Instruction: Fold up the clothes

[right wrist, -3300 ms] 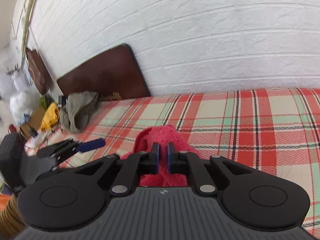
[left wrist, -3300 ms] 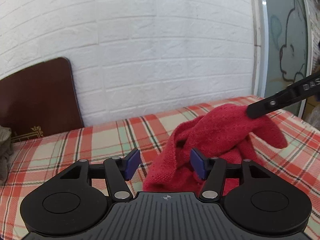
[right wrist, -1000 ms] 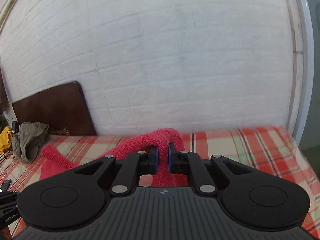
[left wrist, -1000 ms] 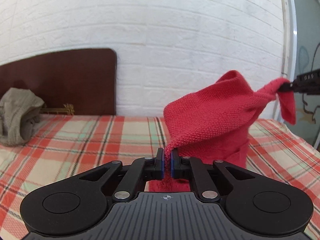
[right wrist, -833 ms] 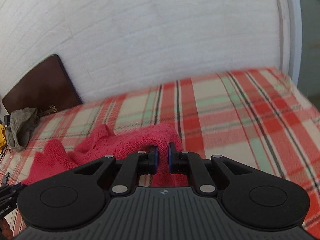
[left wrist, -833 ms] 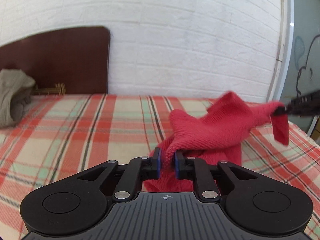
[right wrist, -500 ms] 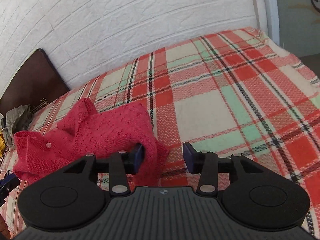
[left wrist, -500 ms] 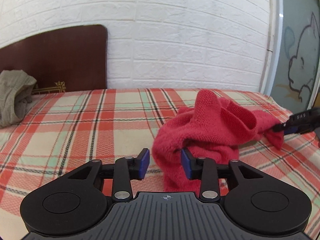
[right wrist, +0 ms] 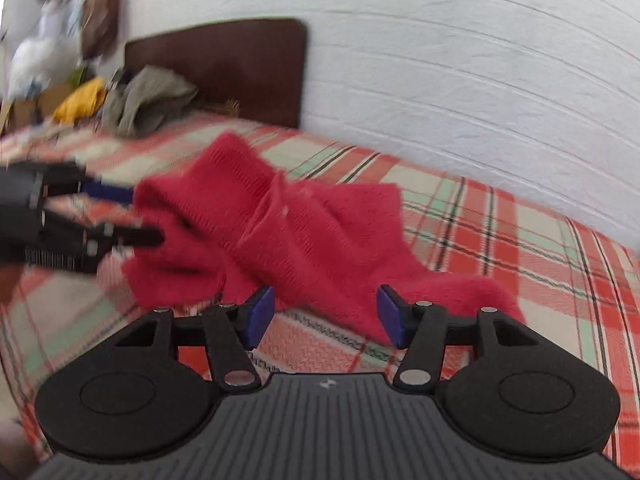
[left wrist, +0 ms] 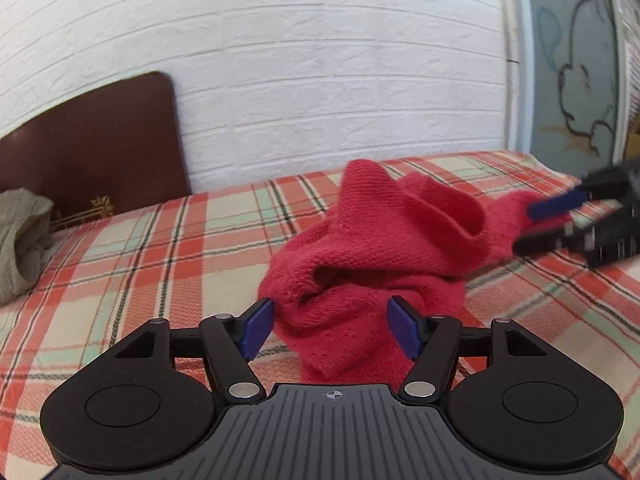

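Observation:
A red knitted garment (left wrist: 384, 248) lies crumpled in a heap on the plaid bed cover (left wrist: 140, 248). My left gripper (left wrist: 332, 326) is open, its blue pads on either side of the garment's near edge, holding nothing. My right gripper (right wrist: 325, 314) is open and empty just in front of the garment (right wrist: 304, 232). In the left wrist view the right gripper (left wrist: 540, 224) shows blurred at the garment's right end. In the right wrist view the left gripper (right wrist: 132, 216) shows blurred at its left end.
A white brick wall (left wrist: 320, 80) runs behind the bed. A dark brown headboard (left wrist: 88, 140) stands at the left with a grey-green garment (left wrist: 20, 236) bunched before it. A yellow item and clutter (right wrist: 76, 104) lie beyond the bed's head. A glass door (left wrist: 576, 60) is at the right.
Both grippers have opened and let go of the red garment, which has dropped into a heap on the bed. The right gripper has swung round to face the garment.

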A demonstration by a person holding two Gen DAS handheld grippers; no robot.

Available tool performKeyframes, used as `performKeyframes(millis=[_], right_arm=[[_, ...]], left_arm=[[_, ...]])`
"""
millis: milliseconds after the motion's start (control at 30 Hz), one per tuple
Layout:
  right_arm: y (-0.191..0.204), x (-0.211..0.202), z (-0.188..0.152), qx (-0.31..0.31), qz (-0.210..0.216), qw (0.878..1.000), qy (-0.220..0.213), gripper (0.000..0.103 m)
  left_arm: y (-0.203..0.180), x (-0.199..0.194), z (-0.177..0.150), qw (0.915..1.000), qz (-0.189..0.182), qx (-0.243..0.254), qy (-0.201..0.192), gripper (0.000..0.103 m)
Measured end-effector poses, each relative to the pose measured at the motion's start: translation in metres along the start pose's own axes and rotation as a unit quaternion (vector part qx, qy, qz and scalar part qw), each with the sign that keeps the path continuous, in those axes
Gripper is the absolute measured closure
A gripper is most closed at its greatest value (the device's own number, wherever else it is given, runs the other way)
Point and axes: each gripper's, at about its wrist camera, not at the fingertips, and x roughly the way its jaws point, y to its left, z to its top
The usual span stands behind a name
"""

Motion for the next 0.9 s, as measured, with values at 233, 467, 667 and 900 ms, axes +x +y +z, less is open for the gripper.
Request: performKeyframes(millis=[233, 467, 667, 900], right_arm=[[-0.001, 0.027, -0.001, -0.007, -0.007, 1.0, 0.023, 0.043], [-0.011, 0.047, -0.006, 0.034, -0.014, 0.998, 0.055, 0.085], [-0.028, 0.005, 0.026, 0.095, 0.0, 0.995, -0.019, 0.096], [-0.032, -0.071, 0.075, 0.091, -0.005, 0.985, -0.144, 0.097]], left_arm=[[0.013, 0.019, 0.015, 0.9993, -0.003, -0.036, -0.009, 0.024], [0.009, 0.043, 0.018, 0.9988, -0.011, -0.046, 0.013, 0.067], [0.015, 0.026, 0.033, 0.9975, -0.011, -0.068, -0.016, 0.088], [0.013, -0.024, 0.074, 0.9881, -0.001, -0.088, -0.126, 0.092]])
